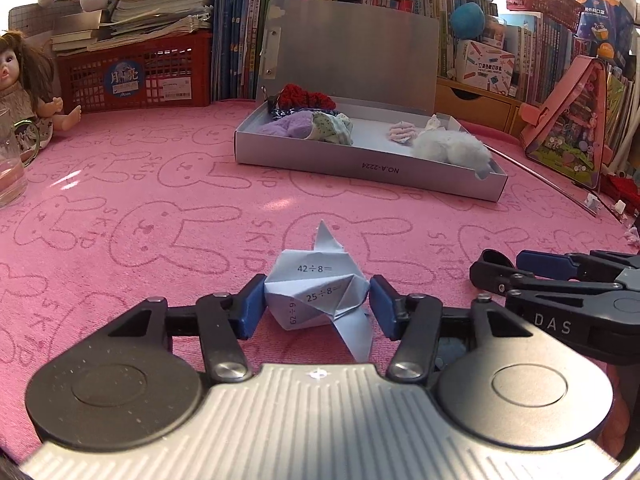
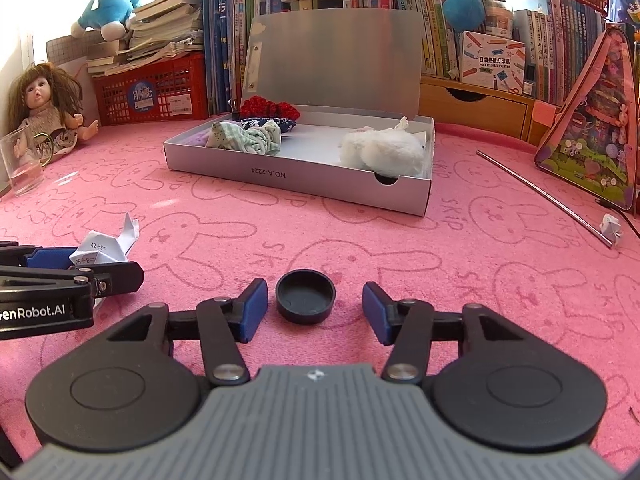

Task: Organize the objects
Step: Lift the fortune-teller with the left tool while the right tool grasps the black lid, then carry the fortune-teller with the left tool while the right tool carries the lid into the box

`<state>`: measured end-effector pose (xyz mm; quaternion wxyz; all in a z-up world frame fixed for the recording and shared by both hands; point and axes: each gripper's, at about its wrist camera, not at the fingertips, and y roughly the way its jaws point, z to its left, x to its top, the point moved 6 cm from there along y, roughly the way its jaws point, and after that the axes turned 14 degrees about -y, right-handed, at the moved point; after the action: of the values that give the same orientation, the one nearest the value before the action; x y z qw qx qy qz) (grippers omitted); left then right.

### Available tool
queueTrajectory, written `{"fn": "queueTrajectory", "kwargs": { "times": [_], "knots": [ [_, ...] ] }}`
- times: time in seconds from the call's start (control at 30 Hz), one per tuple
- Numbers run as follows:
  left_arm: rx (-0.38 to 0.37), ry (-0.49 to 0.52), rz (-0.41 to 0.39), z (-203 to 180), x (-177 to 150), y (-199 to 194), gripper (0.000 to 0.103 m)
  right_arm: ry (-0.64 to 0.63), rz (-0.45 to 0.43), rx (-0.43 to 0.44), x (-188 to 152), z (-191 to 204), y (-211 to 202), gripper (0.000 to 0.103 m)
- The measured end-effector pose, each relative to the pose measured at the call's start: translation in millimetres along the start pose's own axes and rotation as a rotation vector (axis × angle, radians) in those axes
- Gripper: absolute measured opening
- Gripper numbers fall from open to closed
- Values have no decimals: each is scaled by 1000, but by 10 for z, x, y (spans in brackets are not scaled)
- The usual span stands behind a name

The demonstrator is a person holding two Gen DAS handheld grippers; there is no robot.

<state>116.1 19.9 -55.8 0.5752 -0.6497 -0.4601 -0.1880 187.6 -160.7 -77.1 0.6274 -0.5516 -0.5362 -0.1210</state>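
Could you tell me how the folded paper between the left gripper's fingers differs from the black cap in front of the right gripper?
The folded paper is white, angular and printed with division sums; the black cap is plain, round and smooth. The paper touches the left gripper pads on both sides, while the cap sits apart from the open right gripper fingers. Both rest on the pink cloth.

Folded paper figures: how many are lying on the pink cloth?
2. One math-worksheet origami sits between the left tongs; a smaller paper figure lies far right by the metal rod. Others may be hidden.
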Motion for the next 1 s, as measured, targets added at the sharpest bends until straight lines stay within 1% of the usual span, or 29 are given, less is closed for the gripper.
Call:
{"fn": "queueTrajectory", "kwargs": {
  "times": [0.13, 0.23, 0.67, 0.87, 1.0],
  "knots": [
    [-9, 11, -14, 1, 24, -31, 61, -8, -10, -1, -4, 21, -18, 45],
    [-10, 13, -22, 5, 51, -44, 61, -7, -16, 0, -7, 23, -28, 38],
    [-11, 42, -47, 2, 233, -73, 61, 29, -22, -9, 34, -45, -58, 37],
    [-29, 59, -61, -78, 429, -8, 61, 9, -52, -35, 259, -106, -84, 37],
    [-50, 69, -79, -175, 608, 44, 61, 23, -67, -57, 431, -210, -60, 37]
  ]
}}
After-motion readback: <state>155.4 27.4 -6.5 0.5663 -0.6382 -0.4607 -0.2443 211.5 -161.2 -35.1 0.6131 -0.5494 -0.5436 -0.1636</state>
